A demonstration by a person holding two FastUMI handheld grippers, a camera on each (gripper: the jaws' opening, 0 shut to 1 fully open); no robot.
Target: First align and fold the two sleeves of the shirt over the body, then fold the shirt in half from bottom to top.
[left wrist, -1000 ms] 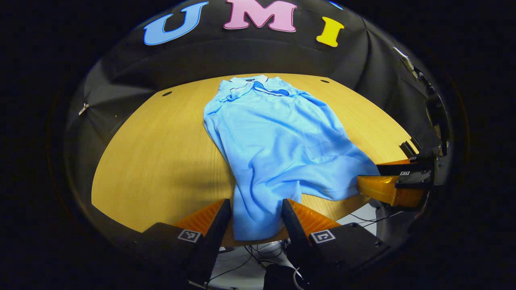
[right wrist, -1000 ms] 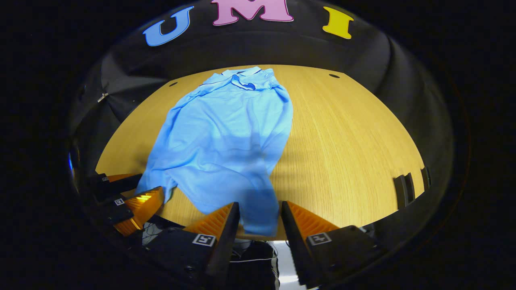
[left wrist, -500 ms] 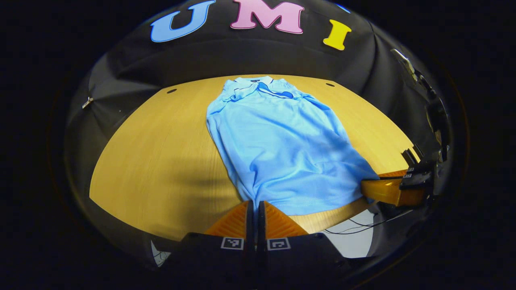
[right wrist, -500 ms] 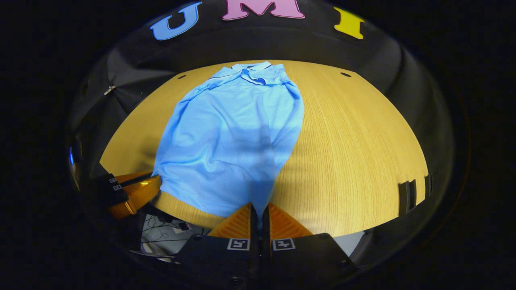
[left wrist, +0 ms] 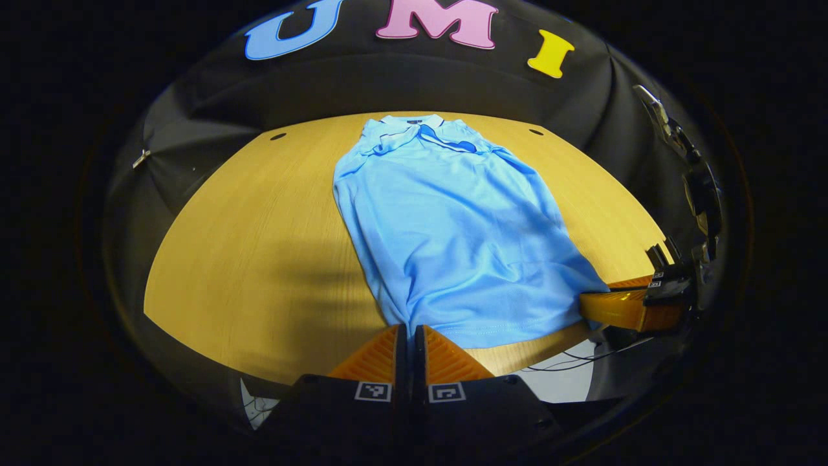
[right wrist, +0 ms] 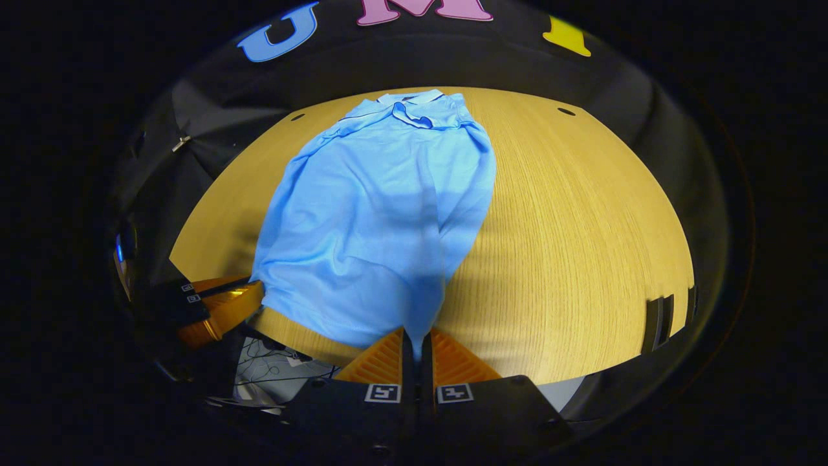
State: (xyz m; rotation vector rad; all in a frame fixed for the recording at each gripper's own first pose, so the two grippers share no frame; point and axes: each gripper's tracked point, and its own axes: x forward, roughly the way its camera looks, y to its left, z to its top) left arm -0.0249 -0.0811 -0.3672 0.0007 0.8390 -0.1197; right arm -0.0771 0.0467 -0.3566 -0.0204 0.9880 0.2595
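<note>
Light blue fabric of the shirt [left wrist: 453, 233] lies spread along the middle of the wooden tabletop [left wrist: 259, 259], its collar [left wrist: 414, 129] toward the far edge next to the black cloth wall and its bottom hem at the near edge. Both sleeves look already folded in over the body, so the garment forms a long narrow shape with a few shallow wrinkles.

From the left gripper view, the left gripper [left wrist: 409, 330] sits at the near edge of the tabletop with its two fingers pressed together on one lower corner of the shirt, a thin fold of cloth pinched between them. The right gripper [left wrist: 605, 304] appears farther off at the other lower corner, its fingers closed on the hem there.

From the right gripper view, the right gripper [right wrist: 417, 336] has its fingers closed on the hem corner nearest it, with cloth drawn up into the narrow slit between them. The left gripper [right wrist: 249, 294] shows at the opposite hem corner, touching the cloth. Cables [right wrist: 272, 369] hang below the near edge of the tabletop.
</note>
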